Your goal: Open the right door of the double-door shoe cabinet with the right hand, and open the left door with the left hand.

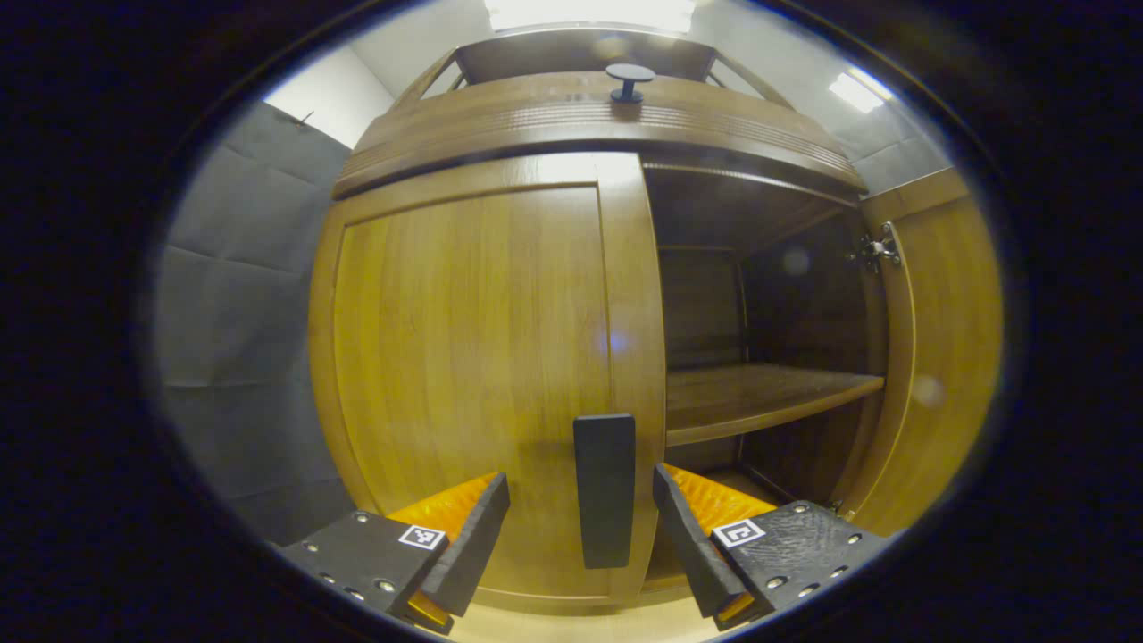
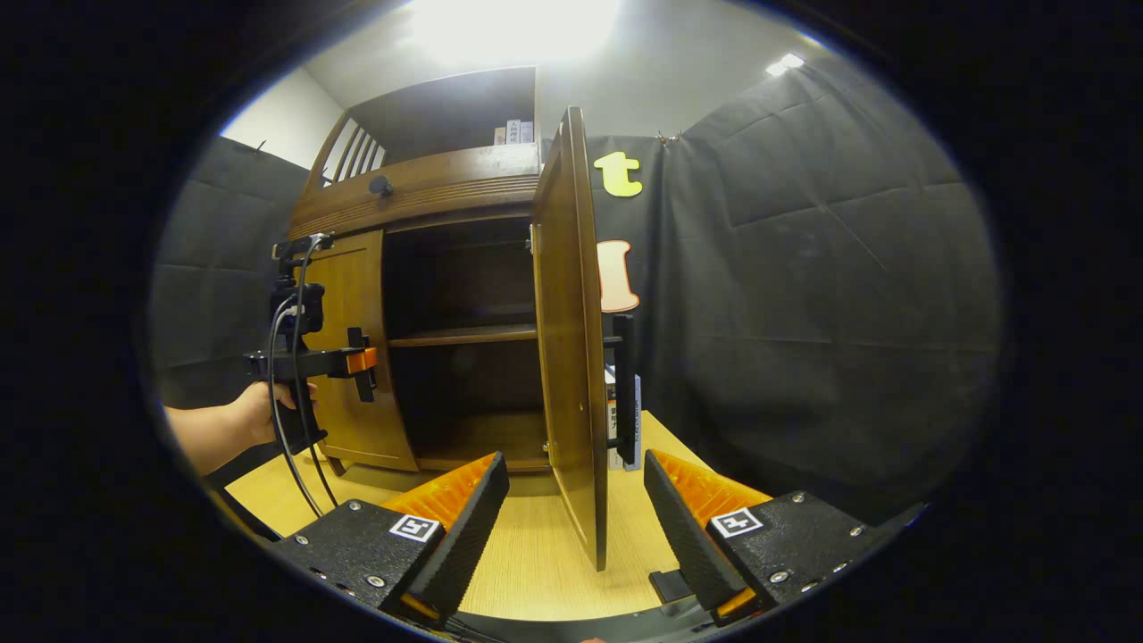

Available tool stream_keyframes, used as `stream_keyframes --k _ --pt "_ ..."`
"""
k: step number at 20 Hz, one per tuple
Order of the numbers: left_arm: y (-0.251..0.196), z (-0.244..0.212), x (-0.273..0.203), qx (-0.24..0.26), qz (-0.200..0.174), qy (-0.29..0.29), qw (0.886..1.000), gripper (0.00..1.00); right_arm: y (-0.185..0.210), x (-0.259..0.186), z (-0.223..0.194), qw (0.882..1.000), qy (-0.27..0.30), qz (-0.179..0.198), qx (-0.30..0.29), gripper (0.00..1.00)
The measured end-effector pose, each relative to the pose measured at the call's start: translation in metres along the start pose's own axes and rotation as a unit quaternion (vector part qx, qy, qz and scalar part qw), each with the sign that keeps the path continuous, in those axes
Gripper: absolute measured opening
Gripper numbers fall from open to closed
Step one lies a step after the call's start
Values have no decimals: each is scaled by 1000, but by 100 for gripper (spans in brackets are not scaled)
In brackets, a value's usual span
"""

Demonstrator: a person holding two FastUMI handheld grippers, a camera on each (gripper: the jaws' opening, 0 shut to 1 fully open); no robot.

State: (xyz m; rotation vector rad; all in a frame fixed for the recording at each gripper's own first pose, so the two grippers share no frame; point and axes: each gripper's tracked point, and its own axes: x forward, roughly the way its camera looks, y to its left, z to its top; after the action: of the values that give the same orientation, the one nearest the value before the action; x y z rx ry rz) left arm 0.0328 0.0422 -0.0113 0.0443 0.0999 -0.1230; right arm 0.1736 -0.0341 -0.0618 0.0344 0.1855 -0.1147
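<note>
Handle (image 1: 604,489) between left tool (image 1: 580,536) fingers

Both cameras face the cabinet (image 1: 500,357) (left one nearer).

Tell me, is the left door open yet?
No, in the left gripper view the left door sits flush and closed, its handle between the open left gripper fingers.

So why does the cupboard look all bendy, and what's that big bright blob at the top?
Left gripper view: the fisheye lens bows the closed left door and cabinet top; faint glare spots sit on the wood. Right gripper view: a ceiling light washes out the top, and the cabinet's inside is in deep shadow.
</note>
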Motion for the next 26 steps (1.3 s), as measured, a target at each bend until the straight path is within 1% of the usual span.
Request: stream_keyframes --k 2,3,4,5,6,7,8,10,11,12,14,17,19,21,22,24,26 --pt "-5 -2 -3 -5 -4 20 1000 86 2 1 -2 1000 2 4 2 94" --pt "-6 -1 -2 -6 -5 22 1000 86 4 2 -4 1000 6 7 4 94" --pt "-17 4 4 -18 -12 18 1000 77 6 2 -6 1000 10 11 7 92" --pt "-25 3 3 -22 -12 16 1000 69 10 2 -7 1000 12 15 9 94" --pt "-24 3 6 -20 -15 18 1000 60 13 2 -9 1000 13 18 9 94" --pt "-27 9 -4 -24 -19 15 999 52 15 2 -9 1000 15 19 8 94" --pt "-24 5 6 -20 -20 19 999 43 17 2 -11 1000 16 22 8 94" --pt "-23 3 1 -22 -20 23 999 26 21 3 -12 1000 15 26 7 94" --pt "-22 3 -1 -23 -23 26 999 26 22 2 -11 999 13 28 7 94" --pt "-22 3 -4 -26 -25 25 999 21 24 3 -11 999 11 30 6 94" --pt "-22 4 -7 -27 -30 26 999 21 29 4 -11 999 11 33 7 94" --pt "-21 9 -11 -30 -36 23 999 17 34 1 -9 999 8 38 9 94" --pt "-20 10 -18 -34 -40 21 998 26 41 1 -8 999 7 42 8 94" --pt "-19 16 -19 -34 -43 21 998 26 46 0 -7 999 5 48 7 94" --pt "-17 17 -21 -34 -44 21 998 21 49 -1 -7 999 5 51 6 94" --pt "-16 20 -21 -37 -46 21 998 26 56 -3 -6 998 2 56 4 94" --pt "-16 19 -21 -39 -48 20 998 26 61 -7 -5 998 -1 59 4 94"
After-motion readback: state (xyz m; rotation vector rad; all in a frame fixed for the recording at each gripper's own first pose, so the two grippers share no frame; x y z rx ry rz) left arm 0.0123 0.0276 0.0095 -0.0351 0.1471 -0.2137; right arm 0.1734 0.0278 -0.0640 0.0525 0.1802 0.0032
